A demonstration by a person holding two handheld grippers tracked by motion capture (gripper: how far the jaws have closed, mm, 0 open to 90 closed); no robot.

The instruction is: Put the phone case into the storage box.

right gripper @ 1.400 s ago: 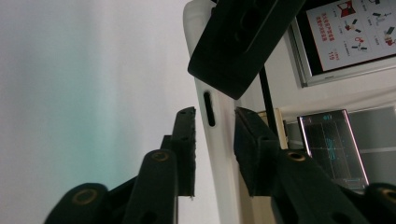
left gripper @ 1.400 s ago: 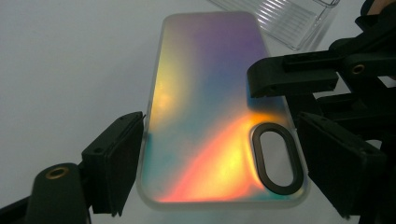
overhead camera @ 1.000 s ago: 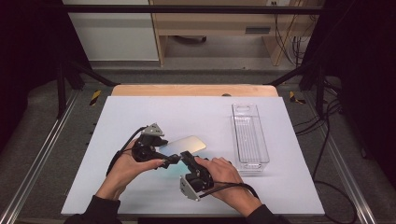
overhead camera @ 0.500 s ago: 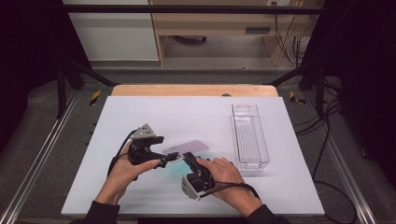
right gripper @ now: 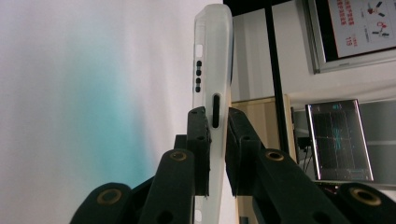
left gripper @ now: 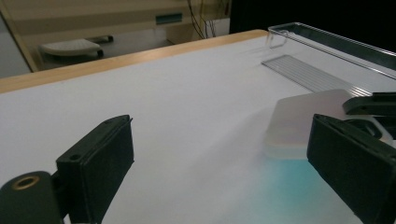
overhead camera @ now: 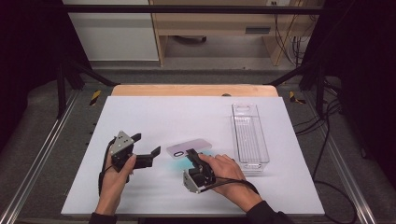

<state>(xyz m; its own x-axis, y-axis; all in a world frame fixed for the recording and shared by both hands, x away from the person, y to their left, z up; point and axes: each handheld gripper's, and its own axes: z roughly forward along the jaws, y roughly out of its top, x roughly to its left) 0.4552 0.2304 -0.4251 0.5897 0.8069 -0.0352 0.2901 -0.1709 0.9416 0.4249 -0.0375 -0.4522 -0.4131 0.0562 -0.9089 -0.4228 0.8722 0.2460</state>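
- Right gripper (overhead camera: 192, 155): jaws pinch the edge of a translucent phone case (overhead camera: 189, 148). In the right gripper view the case (right gripper: 212, 70) sits edge-on between the two pads, both pressing on it, beside its port cutout.
- Phone case lies on the white table (overhead camera: 187, 116) near the middle, camera cutout toward the left in the high view, lifted slightly at the gripped end; exact tilt is hard to tell.
- Left gripper (overhead camera: 148, 148): jaws spread wide, nothing between them. They have just been opening.
- In the left gripper view its two pads stand far apart over bare table; the case (left gripper: 308, 112) shows past the right-hand pad, clear of it.
- High view: left gripper sits just left of the case, near but not touching.
- Clear plastic bin (overhead camera: 249, 135) stands to the right of the case, long side running away from the person, apart from both grippers. Its near end is close to the right hand (overhead camera: 224, 168).
- Teal light patch on the table just below the case.
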